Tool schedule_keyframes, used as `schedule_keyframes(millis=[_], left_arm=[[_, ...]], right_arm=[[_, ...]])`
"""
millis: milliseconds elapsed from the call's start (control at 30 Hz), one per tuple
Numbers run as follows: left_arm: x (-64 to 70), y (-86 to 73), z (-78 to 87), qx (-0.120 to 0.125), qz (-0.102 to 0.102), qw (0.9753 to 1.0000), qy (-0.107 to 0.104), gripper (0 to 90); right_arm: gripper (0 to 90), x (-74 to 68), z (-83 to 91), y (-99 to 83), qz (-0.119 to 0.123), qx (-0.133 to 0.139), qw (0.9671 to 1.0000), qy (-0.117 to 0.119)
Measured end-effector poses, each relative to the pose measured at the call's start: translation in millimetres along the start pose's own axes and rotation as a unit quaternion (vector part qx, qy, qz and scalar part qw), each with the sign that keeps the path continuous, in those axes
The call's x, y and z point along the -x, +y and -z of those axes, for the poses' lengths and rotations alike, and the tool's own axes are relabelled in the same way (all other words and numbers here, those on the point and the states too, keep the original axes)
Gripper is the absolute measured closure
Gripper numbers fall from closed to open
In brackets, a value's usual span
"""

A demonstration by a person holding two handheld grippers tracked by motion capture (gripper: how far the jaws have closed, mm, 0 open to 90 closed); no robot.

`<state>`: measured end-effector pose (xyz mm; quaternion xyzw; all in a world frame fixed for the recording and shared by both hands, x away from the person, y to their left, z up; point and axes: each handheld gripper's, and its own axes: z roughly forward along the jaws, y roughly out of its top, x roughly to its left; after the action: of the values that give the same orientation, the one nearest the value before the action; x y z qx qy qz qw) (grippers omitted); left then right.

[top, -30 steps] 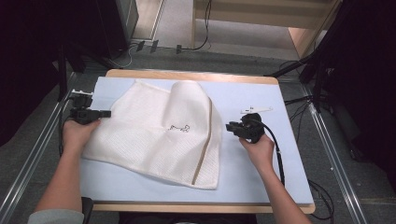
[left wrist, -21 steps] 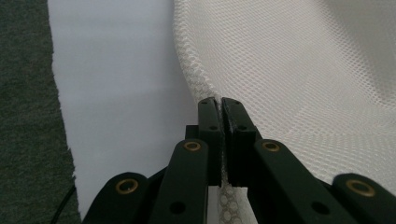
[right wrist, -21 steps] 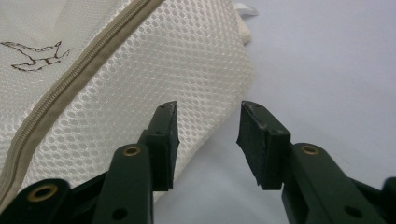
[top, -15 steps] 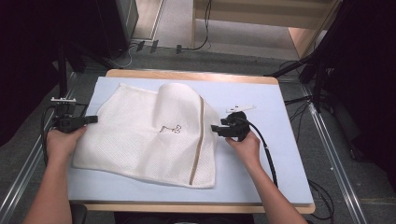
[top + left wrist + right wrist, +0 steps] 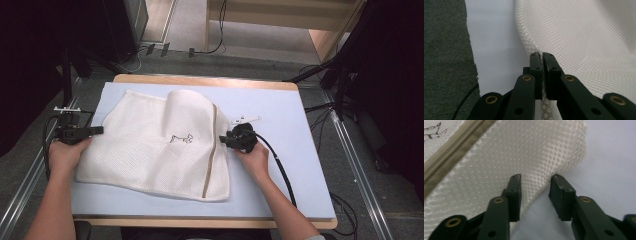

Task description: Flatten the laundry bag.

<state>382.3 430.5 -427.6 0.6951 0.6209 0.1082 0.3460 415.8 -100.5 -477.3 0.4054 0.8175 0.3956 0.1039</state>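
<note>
Left gripper (image 5: 542,56): clamped tight on the left hem of the white mesh laundry bag (image 5: 150,142).
Bag: spread on the pale blue table cover (image 5: 280,165); looks light, floppy, best pinched at hems.
Right gripper (image 5: 535,180): jaws parted, straddling the right hem.

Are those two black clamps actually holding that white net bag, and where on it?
The left hand-held gripper is shut on the mesh bag's left edge. The right hand-held gripper is open, its jaws astride the bag's right edge.
</note>
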Motion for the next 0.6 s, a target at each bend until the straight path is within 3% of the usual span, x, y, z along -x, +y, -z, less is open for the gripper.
schedule_keyframes(millis=[67,100,200,333,600], left_arm=[[-0.2,0.0,-0.3,-0.001,0.0,1.0,-0.001,87.8],[-0.2,-0.1,-0.1,0.0,0.0,1.0,-0.001,87.8],[-0.5,-0.1,0.1,0.001,0.001,1.0,-0.003,87.8],[-1.7,0.2,0.9,0.005,0.005,0.9999,-0.009,87.9],[2.9,4.0,1.9,0.016,0.006,0.9997,-0.016,88.0]], right_arm=[[77.8,-3.3,-1.1,-0.2,0.008,0.001,1.0,0.002],[80.3,-5.1,-1.8,-0.5,0.012,0.002,0.9999,-0.004],[90.0,-5.0,-2.7,0.3,0.006,-0.001,0.9999,0.011],[90.0,-1.2,2.9,4.9,-0.009,-0.017,0.9997,0.014],[90.0,17.7,39.6,11.4,-0.033,0.007,0.9994,0.01]])
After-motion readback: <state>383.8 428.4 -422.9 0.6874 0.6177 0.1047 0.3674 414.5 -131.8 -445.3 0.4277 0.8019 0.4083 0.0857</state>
